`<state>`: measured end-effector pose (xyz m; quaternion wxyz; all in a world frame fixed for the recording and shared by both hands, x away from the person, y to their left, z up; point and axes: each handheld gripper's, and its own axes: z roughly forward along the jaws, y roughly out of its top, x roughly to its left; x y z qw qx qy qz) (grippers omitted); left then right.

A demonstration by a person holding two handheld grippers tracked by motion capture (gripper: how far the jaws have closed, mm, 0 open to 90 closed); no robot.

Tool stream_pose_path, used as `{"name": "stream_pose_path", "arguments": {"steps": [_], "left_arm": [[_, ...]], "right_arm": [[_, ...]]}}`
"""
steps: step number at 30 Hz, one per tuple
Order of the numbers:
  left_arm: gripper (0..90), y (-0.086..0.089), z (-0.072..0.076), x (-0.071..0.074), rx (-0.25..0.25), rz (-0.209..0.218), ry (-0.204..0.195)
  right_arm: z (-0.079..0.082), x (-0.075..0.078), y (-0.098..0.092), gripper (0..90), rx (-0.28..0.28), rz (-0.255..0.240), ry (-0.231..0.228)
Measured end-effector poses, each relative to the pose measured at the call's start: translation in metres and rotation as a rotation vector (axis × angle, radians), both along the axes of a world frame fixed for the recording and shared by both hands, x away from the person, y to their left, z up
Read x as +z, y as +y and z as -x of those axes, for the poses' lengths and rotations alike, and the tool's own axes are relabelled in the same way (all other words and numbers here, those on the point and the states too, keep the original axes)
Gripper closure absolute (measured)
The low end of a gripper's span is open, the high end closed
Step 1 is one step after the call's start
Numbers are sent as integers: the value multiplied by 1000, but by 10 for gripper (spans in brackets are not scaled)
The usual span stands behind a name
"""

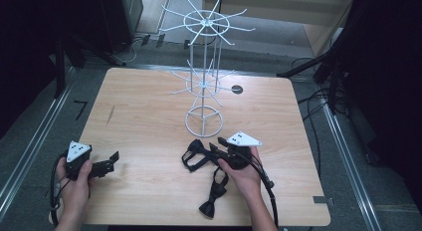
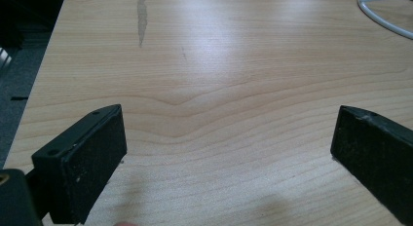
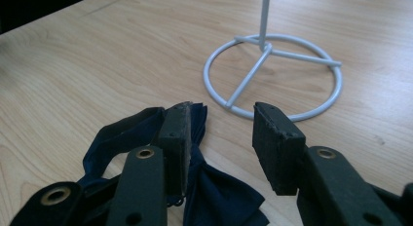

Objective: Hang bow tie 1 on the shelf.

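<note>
A dark navy bow tie (image 1: 195, 155) lies on the wooden table (image 1: 144, 116) just in front of the base of a white wire rack (image 1: 204, 81). My right gripper (image 1: 213, 147) points at it with its jaws apart. In the right gripper view, the tie (image 3: 219, 194) lies under the left jaw and spreads into the gap. The right gripper (image 3: 221, 120) has no pad pressing on the tie. A second bow tie (image 1: 214, 193) lies nearer the front edge. My left gripper (image 1: 110, 164) rests at the table's left front, and in its own view the left gripper (image 2: 229, 133) is open over bare wood.
The rack's base ring (image 3: 247, 79) stands close beyond the right jaws, and its hook arms spread wide overhead. A small dark round spot (image 1: 237, 89) marks the table at the back right. Dark stands and cables surround the table on the floor.
</note>
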<state>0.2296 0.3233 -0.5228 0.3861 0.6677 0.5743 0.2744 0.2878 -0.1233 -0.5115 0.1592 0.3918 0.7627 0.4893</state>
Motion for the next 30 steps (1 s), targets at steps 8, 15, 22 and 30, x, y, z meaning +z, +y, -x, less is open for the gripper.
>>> {"name": "stream_pose_path", "arguments": {"steps": [8, 15, 22, 30], "left_arm": [[1, 0, 0, 0, -2, -2, 0], [1, 0, 0, 0, -4, -1, 2], [1, 0, 0, 0, -5, -2, 0], [1, 0, -1, 0, -4, -3, 2]], "right_arm": [[-4, -10, 11, 616, 27, 31, 42], [-8, -19, 19, 619, 41, 71, 75], [-9, -27, 24, 645, 62, 112, 99], [-8, -31, 27, 741, 80, 166, 94]]}}
